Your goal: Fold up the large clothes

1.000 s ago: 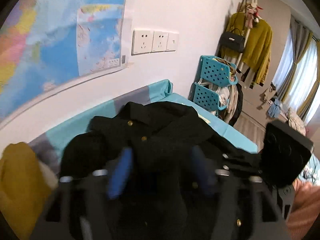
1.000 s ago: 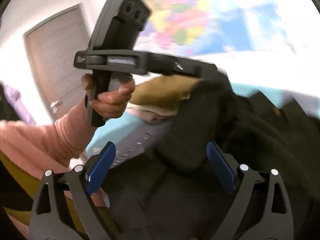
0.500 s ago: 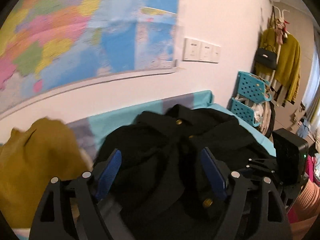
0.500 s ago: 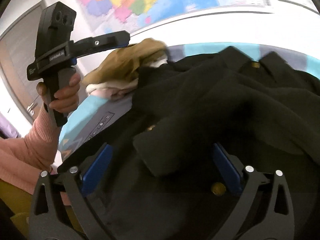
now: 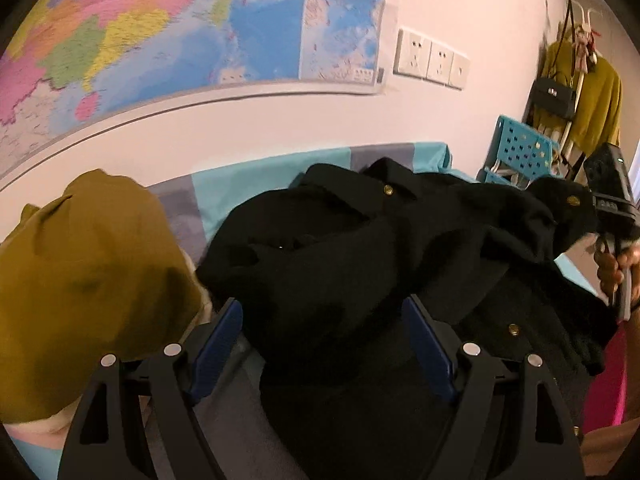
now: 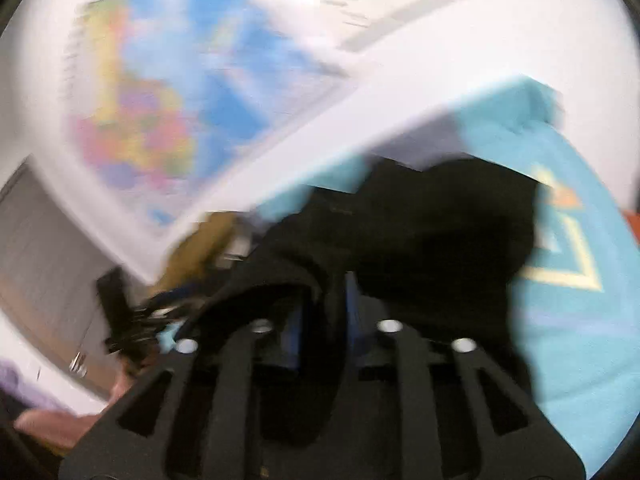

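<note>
A teal bedspread (image 5: 256, 184) is running along the wall beneath a large map (image 5: 192, 28), and on it a black coat (image 5: 360, 248) is lying in a rumpled heap, collar toward the wall, with a mustard garment (image 5: 80, 272) bunched just beside it. The coat is looking thick and heavy for clothing, soft and limp rather than stiff, so any lifted part is likely to sag and drag the rest after it; its matte weave is appearing grippy, not slippery, and nothing about it seems fragile except perhaps the brass buttons (image 5: 388, 189), which are better kept out of the pads. Good holds, by this reading, are the doubled edges: collar, shoulder seam, cuff or hem. The right gripper (image 6: 320, 312) is pinching a fold of the black cloth, its jaws having just been closing with the fabric between them and now standing narrow; in the left wrist view that fold is standing raised at the coat's far side, though the right view is heavily blurred. The left gripper (image 5: 320, 344) is hovering over the near part of the coat, jaws wide apart, cloth below them but not clamped.
</note>
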`<state>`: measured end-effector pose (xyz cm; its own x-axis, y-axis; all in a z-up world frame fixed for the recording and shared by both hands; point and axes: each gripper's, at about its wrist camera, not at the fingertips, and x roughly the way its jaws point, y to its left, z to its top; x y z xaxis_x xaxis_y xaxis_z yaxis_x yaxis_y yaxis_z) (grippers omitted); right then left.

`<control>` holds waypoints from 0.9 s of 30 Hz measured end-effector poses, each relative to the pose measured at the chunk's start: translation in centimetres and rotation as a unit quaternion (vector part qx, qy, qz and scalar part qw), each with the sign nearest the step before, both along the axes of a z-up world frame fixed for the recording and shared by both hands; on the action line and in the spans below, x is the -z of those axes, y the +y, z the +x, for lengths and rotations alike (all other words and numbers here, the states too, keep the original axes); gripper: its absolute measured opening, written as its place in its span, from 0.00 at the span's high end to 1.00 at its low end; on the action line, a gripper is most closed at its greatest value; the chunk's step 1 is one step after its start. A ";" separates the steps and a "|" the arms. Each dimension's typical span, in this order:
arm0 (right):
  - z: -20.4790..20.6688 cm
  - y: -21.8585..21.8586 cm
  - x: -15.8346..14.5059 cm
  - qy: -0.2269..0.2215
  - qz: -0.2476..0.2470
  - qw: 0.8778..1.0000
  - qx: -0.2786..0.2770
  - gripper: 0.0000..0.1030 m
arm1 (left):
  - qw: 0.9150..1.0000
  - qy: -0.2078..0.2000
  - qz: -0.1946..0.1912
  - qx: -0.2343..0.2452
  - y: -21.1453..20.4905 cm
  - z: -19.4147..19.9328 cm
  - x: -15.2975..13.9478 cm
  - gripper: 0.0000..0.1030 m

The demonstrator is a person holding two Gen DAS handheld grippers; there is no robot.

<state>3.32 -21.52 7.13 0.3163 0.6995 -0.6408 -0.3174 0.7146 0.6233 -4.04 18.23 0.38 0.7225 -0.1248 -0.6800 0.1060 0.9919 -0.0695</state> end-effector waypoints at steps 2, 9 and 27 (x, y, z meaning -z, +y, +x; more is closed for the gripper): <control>0.6 -1.5 1.7 0.031 -0.059 0.997 0.048 0.31 | 1.000 0.006 0.013 0.000 -0.6 0.8 0.4 0.23; -2.1 -1.6 0.5 -0.016 -0.028 0.999 0.006 0.17 | 0.998 0.028 0.051 -0.001 -2.1 3.3 2.3 0.23; 2.7 1.4 1.5 -0.065 -0.125 0.990 -0.027 0.78 | 0.999 0.017 0.049 -0.016 -3.3 5.2 1.9 0.23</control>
<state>6.06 -20.14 5.62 0.3751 0.5428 -0.7515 -0.4251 0.8211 0.3809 1.15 14.98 -1.51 0.7015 -0.0341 -0.7118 0.0742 0.9969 0.0254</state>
